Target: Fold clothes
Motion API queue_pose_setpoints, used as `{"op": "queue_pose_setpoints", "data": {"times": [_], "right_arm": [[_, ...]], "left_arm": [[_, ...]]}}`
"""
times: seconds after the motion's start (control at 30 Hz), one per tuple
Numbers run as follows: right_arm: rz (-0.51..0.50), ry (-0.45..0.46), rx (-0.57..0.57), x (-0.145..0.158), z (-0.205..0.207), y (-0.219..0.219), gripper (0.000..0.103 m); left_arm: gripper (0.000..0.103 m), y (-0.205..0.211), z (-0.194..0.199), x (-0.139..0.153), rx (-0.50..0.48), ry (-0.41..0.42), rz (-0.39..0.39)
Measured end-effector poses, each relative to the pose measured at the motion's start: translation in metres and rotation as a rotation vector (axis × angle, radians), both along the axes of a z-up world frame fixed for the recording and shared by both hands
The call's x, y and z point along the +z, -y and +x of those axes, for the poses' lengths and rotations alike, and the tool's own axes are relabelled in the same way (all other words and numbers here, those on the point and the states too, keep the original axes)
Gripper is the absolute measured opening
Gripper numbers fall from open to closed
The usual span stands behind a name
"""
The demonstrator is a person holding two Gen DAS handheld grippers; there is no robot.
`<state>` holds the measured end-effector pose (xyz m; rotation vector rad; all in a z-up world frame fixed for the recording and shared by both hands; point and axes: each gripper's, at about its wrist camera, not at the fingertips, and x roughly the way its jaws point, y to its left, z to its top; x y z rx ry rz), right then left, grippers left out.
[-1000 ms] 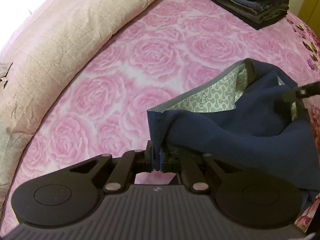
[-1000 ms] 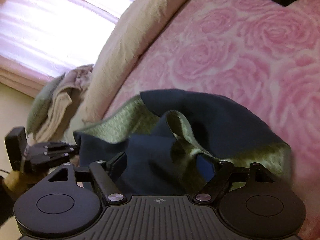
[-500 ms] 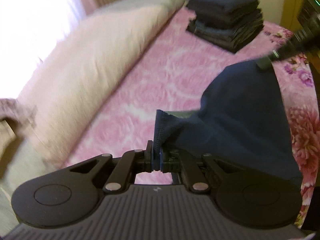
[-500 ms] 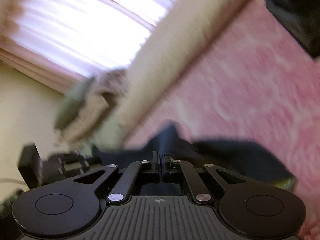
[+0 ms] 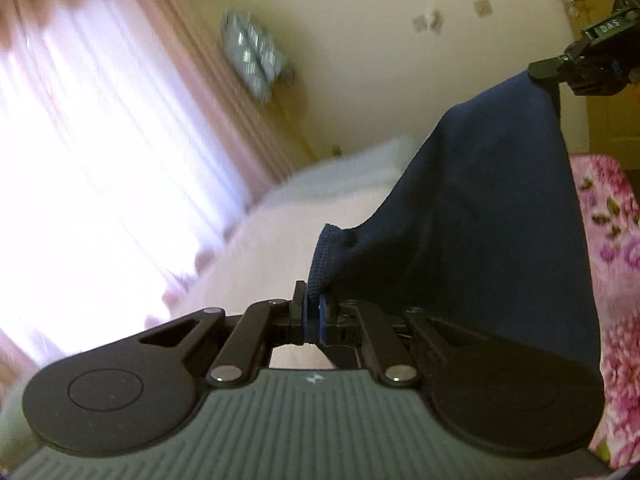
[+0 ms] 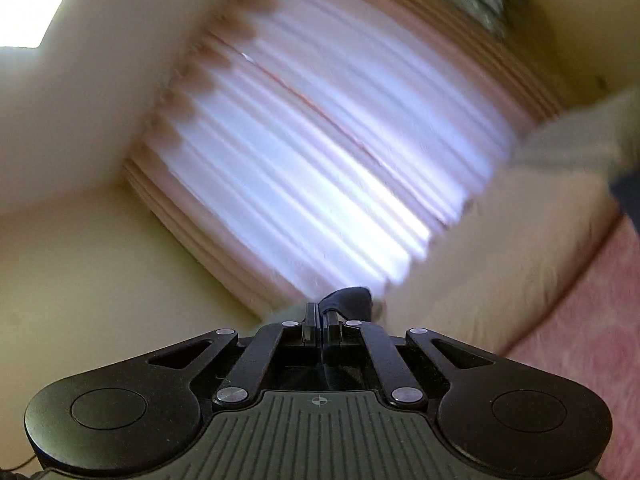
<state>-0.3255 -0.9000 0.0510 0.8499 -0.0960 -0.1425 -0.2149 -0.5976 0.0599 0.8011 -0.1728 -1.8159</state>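
Two claws grip one navy garment (image 5: 492,216): the left claw (image 5: 314,314) pinches a ribbed edge, the right claw (image 6: 322,322) another. It hangs spread in the air above the bed (image 5: 612,280), unfolded; every fold and laying it down remain.

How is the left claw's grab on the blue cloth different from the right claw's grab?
The left claw pinches a thick, ribbed edge of the navy cloth; the right claw shows only a small dark tuft. The left one has cloth hanging beside it; the right one faces the curtain. Both are shut on it.
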Motion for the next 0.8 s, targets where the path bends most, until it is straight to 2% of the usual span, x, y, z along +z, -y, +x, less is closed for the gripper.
{"op": "queue_pose_setpoints", "data": {"times": [0.2, 0.37, 0.47, 0.5, 0.53, 0.57, 0.7, 0.73, 0.77, 0.8], "right_arm": [[-0.175, 0.048, -0.16, 0.081, -0.067, -0.077, 0.0], [-0.452, 0.022, -0.268, 0.159, -0.09, -0.21, 0.0], [-0.57, -0.037, -0.223, 0.175, -0.048, -0.288, 0.0], [-0.609, -0.057, -0.208, 0.18, -0.034, -0.314, 0.0], [-0.648, -0.077, -0.192, 0.185, -0.02, -0.339, 0.0], [-0.686, -0.097, -0.176, 0.189, -0.006, -0.365, 0.0], [-0.672, -0.229, -0.007, 0.138, 0.1, -0.412, 0.0], [-0.645, -0.304, 0.041, 0.109, 0.133, -0.415, 0.0], [-0.617, -0.379, 0.089, 0.079, 0.165, -0.419, 0.002], [-0.586, -0.452, 0.136, 0.05, 0.198, -0.422, 0.014]], "left_arm": [[0.003, -0.01, -0.025, 0.059, -0.178, -0.08, -0.158], [0.003, -0.036, 0.006, 0.092, -0.26, -0.15, -0.217], [0.003, -0.051, 0.024, 0.112, -0.309, -0.191, -0.251], [0.004, -0.053, 0.035, 0.111, -0.313, -0.2, -0.237], [0.004, -0.053, 0.047, 0.108, -0.315, -0.2, -0.221], [0.006, -0.061, 0.062, 0.089, -0.266, -0.217, -0.171], [0.017, -0.092, 0.124, 0.007, -0.057, -0.285, 0.035], [0.028, -0.1, 0.139, -0.013, -0.004, -0.301, 0.087], [0.031, -0.108, 0.155, -0.033, 0.048, -0.317, 0.139], [0.031, -0.116, 0.17, -0.054, 0.101, -0.333, 0.19]]}}
